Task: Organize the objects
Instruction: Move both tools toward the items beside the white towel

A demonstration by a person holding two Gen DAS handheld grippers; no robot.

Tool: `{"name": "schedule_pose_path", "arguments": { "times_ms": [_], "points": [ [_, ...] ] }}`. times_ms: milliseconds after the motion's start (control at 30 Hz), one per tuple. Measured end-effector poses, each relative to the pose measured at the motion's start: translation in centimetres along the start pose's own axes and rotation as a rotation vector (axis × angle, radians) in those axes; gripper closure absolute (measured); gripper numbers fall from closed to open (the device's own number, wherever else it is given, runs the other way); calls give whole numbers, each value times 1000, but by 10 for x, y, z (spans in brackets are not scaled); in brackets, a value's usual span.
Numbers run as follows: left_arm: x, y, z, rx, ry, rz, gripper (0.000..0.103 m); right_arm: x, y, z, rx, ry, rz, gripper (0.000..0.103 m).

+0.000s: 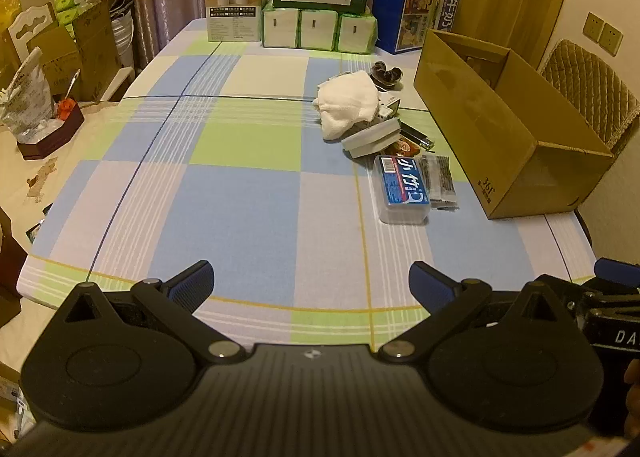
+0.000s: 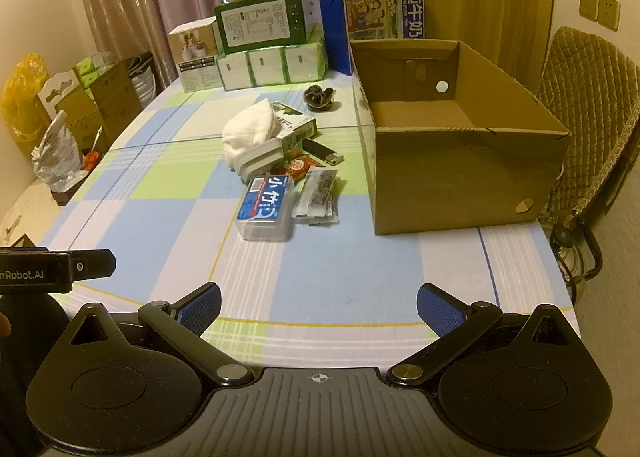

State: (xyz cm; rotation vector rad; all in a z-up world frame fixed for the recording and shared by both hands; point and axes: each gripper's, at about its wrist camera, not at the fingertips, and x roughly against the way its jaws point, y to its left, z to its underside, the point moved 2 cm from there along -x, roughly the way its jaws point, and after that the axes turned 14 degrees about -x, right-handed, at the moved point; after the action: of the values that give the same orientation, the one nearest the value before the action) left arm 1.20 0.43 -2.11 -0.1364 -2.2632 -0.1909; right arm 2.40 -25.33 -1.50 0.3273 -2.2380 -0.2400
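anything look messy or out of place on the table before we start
Yes: the small items sit in a loose heap left of the open, empty cardboard box. A crumpled white cloth drapes over a small green-and-white carton, and the clear plastic box with a blue label lies askew.

An open brown cardboard box [image 2: 460, 173] is seen standing on the blue, green and white checked tablecloth [image 2: 340, 269]. Just left of it, a clear plastic case with a blue label [image 2: 265, 209], clear wrapped sachets [image 2: 318, 193] and a crumpled white cloth [image 2: 248, 129] are clustered. The right gripper [image 2: 319, 307] is held wide apart, with 2 blue-padded fingers [image 2: 440, 313].
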Motion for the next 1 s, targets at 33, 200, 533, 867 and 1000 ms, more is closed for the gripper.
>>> {"name": "schedule_pose_path", "arguments": {
  "times_ms": [33,200,533,867,1000],
  "points": [
    [0,0,0,0,0,1,1,0,0,0,0,0,0,2],
    [-1,0,0,5,2,-8,1,-1,0,0,-3,9,0,2],
    [-7,4,-1,16,22,-2,1,-6,-3,0,-13,9,-4,2],
    [-30,-1,-17,-15,27,16,1,-24,-7,-5,-15,1,4,2],
    [-48,-7,-29,-40,17,31,2,-38,-14,-11,-29,0,14,2]
  ]
}}
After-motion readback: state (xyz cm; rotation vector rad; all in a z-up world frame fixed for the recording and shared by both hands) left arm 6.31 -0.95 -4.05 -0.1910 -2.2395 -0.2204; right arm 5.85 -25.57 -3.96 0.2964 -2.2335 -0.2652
